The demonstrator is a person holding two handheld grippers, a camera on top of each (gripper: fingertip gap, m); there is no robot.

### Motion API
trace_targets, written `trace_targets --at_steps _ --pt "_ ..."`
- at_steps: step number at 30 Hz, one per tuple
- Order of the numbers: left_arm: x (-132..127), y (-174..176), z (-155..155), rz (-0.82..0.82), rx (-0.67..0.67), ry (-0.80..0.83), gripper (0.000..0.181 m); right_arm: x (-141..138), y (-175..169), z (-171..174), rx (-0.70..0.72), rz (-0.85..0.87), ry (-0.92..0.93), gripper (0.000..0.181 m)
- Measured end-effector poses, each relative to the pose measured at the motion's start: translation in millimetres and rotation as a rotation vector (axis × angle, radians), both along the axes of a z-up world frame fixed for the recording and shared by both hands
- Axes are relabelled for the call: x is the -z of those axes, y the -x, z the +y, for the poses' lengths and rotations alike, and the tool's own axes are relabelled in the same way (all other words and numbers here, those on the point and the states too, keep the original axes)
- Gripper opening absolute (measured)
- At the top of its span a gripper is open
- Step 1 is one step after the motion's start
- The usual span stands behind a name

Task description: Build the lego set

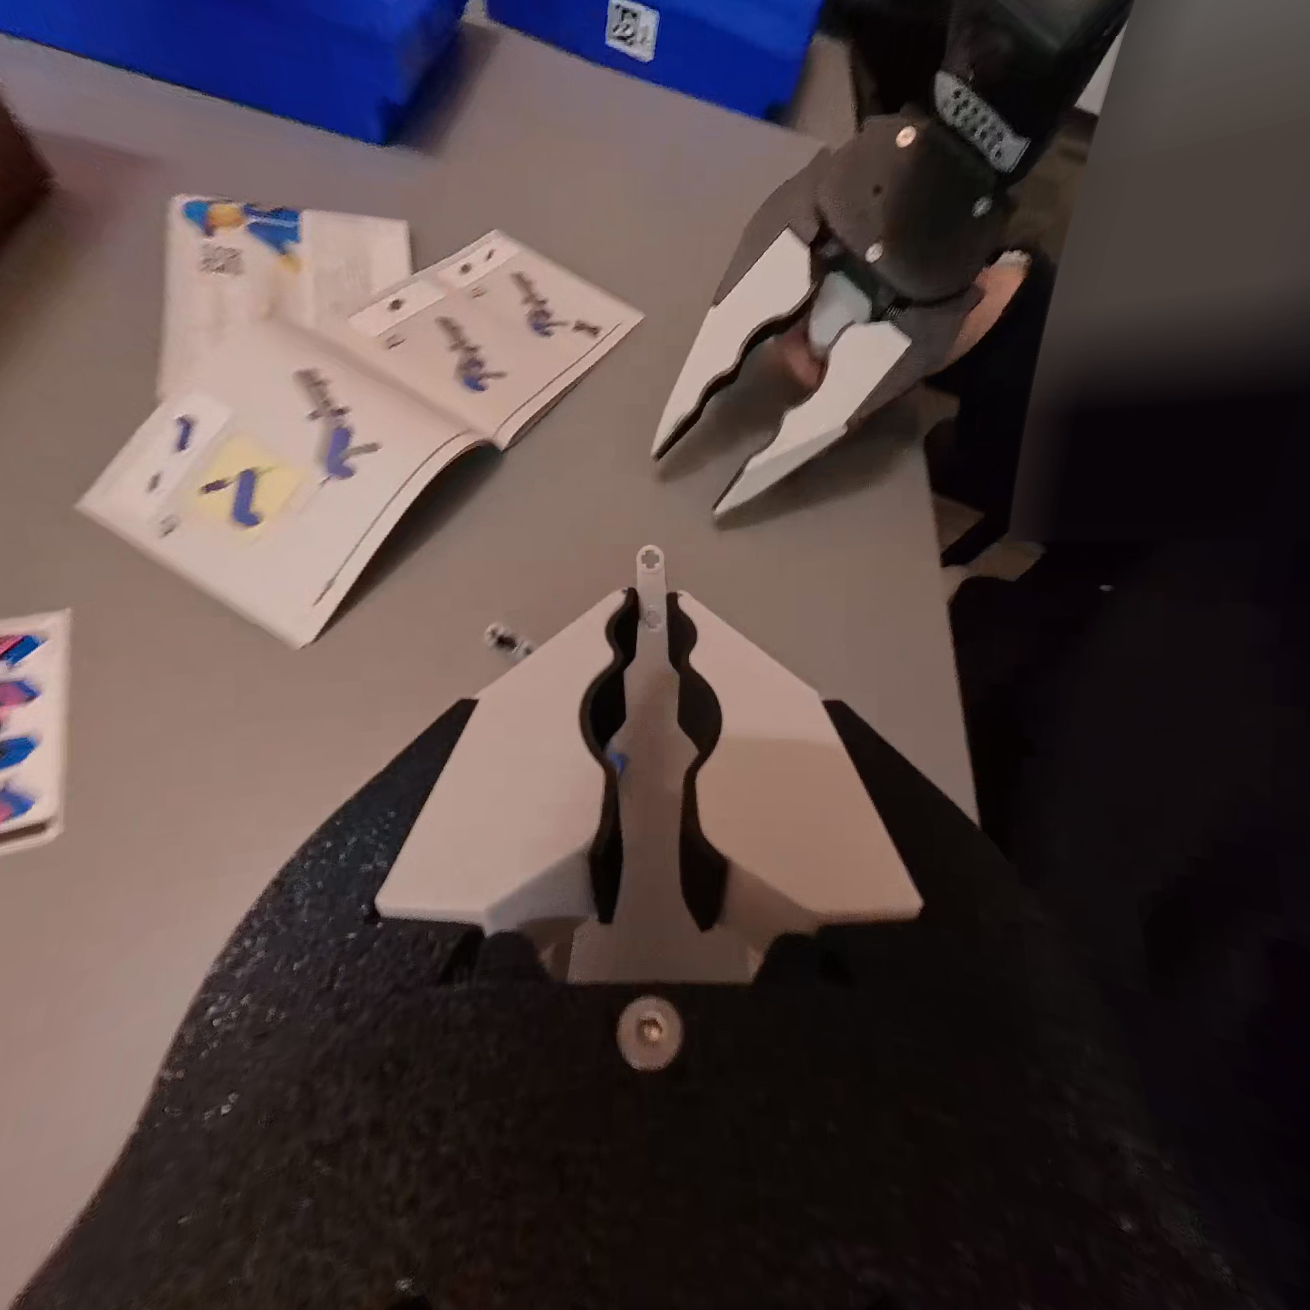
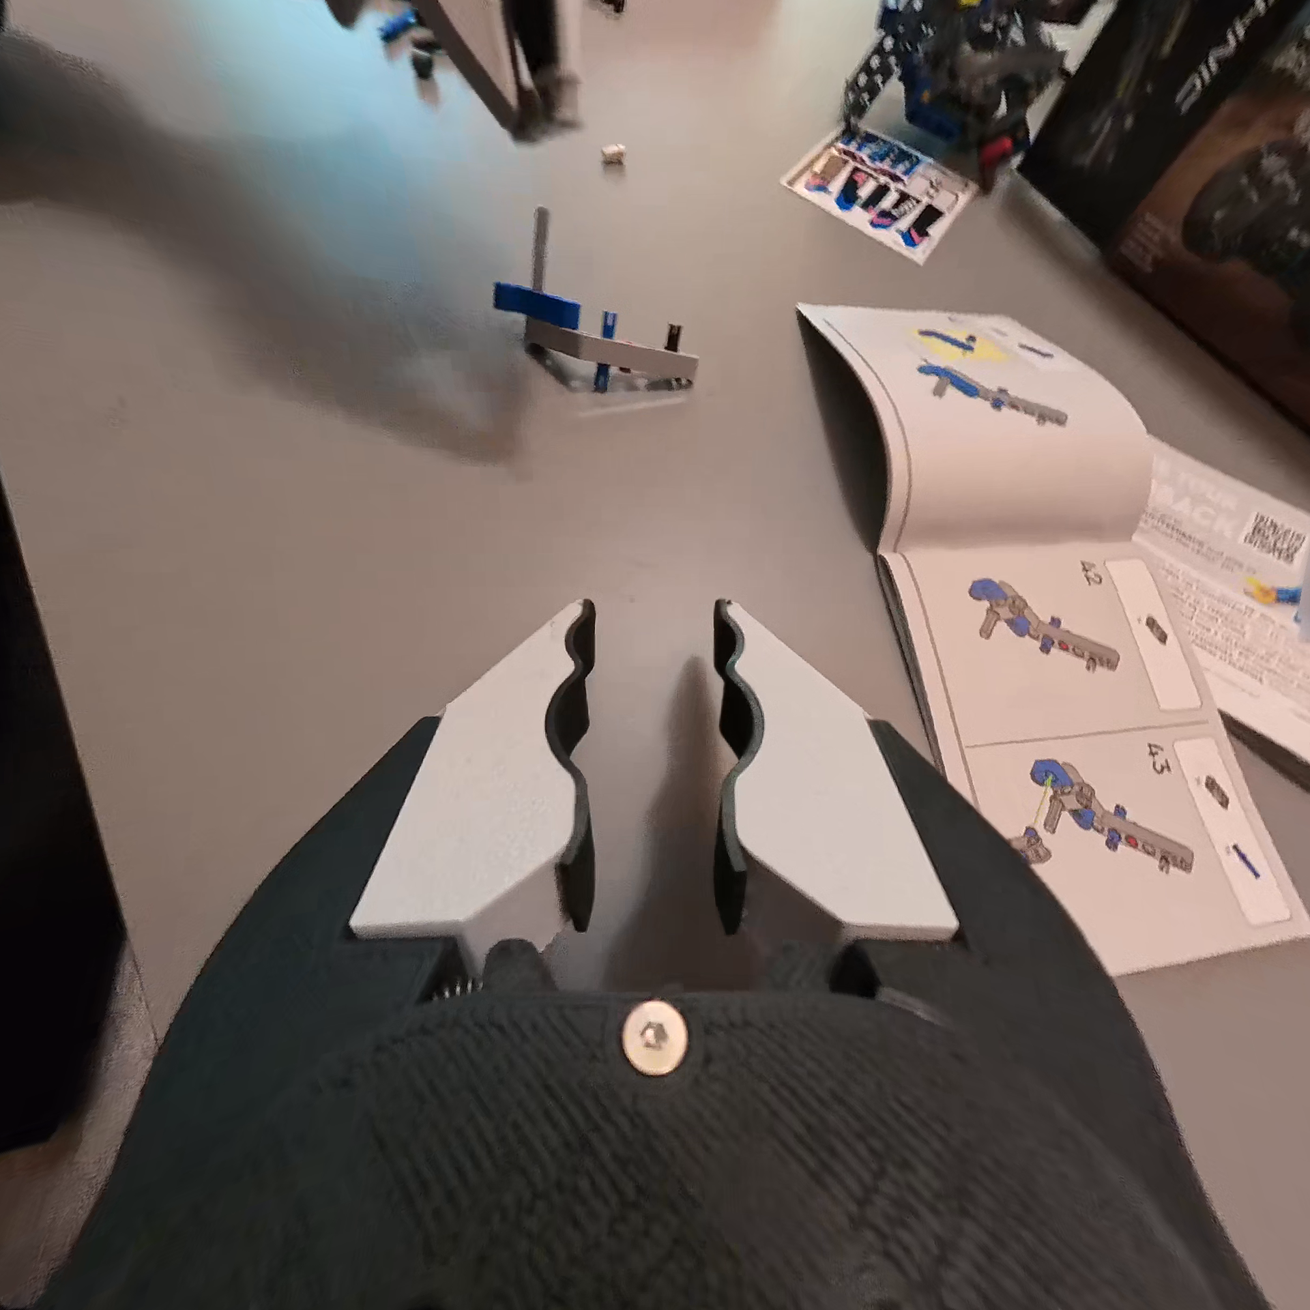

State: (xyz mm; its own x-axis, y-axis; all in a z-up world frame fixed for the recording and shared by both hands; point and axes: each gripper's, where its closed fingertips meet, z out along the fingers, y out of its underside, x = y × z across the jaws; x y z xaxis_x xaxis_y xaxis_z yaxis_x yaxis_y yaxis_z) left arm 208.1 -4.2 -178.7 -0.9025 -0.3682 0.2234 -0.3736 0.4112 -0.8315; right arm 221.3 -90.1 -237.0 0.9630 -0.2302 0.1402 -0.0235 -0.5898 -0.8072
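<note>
Grey table: left gripper jaws clamp grey lego beam pointing fwd; right gripper jaws apart, empty

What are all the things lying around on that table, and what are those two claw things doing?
table: one, grey, under everything.
instruction booklet: one, white, open, to the right in the right wrist view.
sticker sheet: one, white with coloured shapes, beyond the booklet.
part-built assembly: one, grey and blue, mid-table.
built model: one, dark and blue, far end.
set box: one, dark, far right.
bins: two, blue, table's far edge.
thin beam: one, light grey, pinched in the left claw.
small pin: one, dark, beside that claw.
left gripper: fingers shut on the beam.
right gripper: fingers open, empty.
</note>
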Motion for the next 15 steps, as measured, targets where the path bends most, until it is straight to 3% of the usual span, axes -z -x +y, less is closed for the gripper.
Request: trace_targets --at_steps 2,8,15 --pt "5.5 5.1 -14.2 0.011 0.025 -0.024 0.005 0.5 5.1 1.1 -0.027 -0.034 0.010 0.029" --pt "53.0 34.4 -21.2 -0.021 0.055 -0.316 0.004 14.3 18.0 5.0 -0.114 0.030 0.084 0.024" --pt "74.8 45.5 -30.9 0.028 -0.006 -0.324 0.004 15.1 18.3 6.2 -0.122 0.061 0.083 0.022"
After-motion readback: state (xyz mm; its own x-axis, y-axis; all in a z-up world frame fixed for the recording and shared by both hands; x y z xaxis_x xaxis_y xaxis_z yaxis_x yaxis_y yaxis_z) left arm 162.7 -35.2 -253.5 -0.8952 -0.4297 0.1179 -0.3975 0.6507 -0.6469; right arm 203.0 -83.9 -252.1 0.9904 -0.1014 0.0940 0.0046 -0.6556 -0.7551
